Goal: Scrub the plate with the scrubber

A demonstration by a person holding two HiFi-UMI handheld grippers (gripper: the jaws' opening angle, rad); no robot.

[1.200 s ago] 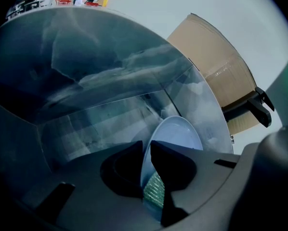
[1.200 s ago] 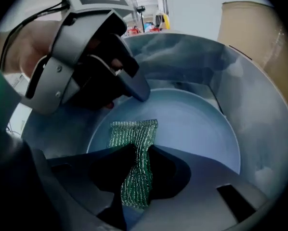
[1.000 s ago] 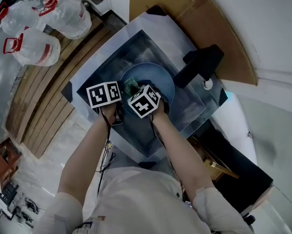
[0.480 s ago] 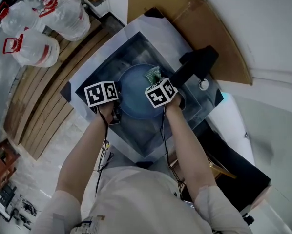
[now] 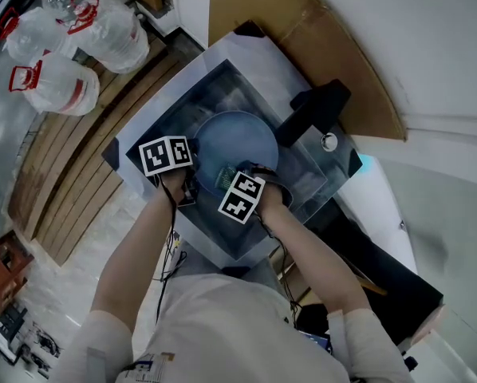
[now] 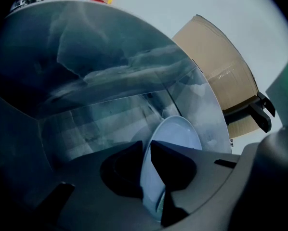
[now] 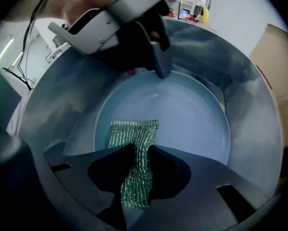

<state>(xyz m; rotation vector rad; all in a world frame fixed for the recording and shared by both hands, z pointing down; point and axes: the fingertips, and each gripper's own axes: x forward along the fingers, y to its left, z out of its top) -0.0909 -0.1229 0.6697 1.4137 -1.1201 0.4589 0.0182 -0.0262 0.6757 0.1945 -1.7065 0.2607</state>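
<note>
A pale blue plate [image 5: 235, 140] lies inside a steel sink [image 5: 159, 122]. My left gripper [image 6: 145, 150] is shut on the plate's near-left rim [image 6: 175, 134], which runs edge-on between its jaws. My right gripper [image 7: 140, 152] is shut on a green mesh scrubber [image 7: 134, 143], whose free end lies flat on the near part of the plate [image 7: 182, 114]. In the head view the scrubber [image 5: 225, 175] shows just ahead of the right gripper's marker cube [image 5: 241, 197]. The left gripper [image 7: 151, 52] also appears at the plate's far rim in the right gripper view.
A black faucet [image 5: 310, 112] stands at the sink's far right corner, close to the plate. Brown cardboard [image 5: 302, 30] leans behind the sink. Plastic water jugs [image 5: 59, 86] lie on the floor at the upper left, beside wooden slats [image 5: 63, 182].
My right gripper has swept the scrubber from the plate's left side to its far right edge, then back to the near side. The left gripper stays on the rim.
</note>
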